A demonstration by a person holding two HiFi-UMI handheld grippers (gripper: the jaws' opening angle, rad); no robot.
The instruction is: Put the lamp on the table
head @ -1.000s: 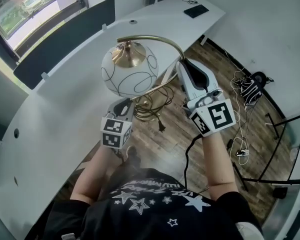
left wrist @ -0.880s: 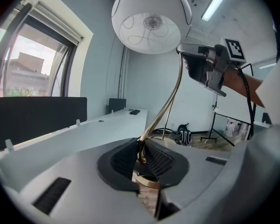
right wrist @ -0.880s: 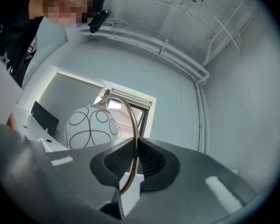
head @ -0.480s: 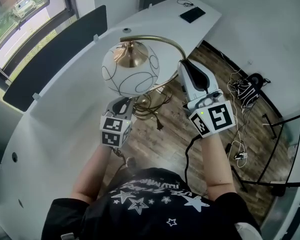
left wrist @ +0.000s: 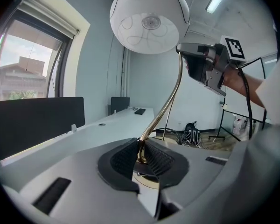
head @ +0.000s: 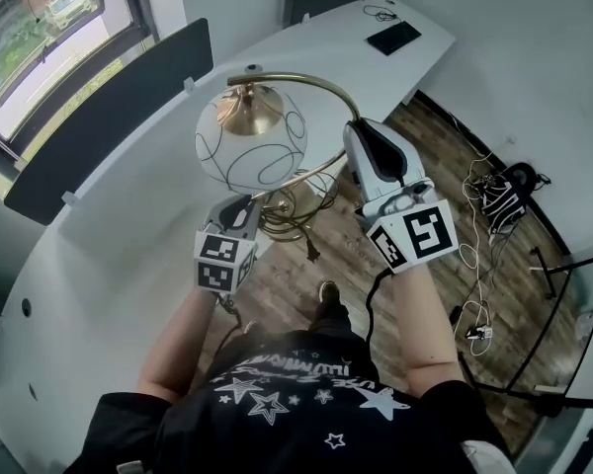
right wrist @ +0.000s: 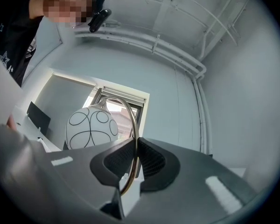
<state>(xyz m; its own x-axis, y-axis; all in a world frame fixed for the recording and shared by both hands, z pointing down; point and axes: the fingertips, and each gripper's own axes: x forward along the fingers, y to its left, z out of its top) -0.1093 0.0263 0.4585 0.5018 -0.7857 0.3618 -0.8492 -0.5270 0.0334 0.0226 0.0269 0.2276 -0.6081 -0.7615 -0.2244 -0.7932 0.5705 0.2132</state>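
Observation:
The lamp hangs in the air over the wooden floor beside the white curved table (head: 119, 235), held by both grippers. It has a white globe shade (head: 250, 151) with thin black lines, a curved brass stem (head: 321, 85) and a brass base (head: 298, 200). My left gripper (head: 253, 209) is shut on the low end of the stem (left wrist: 165, 106), just above the base. My right gripper (head: 356, 138) is shut on the upper arc of the stem (right wrist: 134, 125), to the right of the shade (right wrist: 91, 127). The cord and plug (head: 312, 249) dangle under the base.
Dark partition panels (head: 109, 102) stand along the table's far side under a window (head: 40, 13). A black flat device (head: 393, 38) lies on the table's far end. Cables and a bag (head: 502, 194) lie on the floor at right, near a black stand (head: 558, 284).
Both grippers have carried the lamp level along the table's edge, keeping the same grips on the stem. The person's foot has come into view below the lamp.

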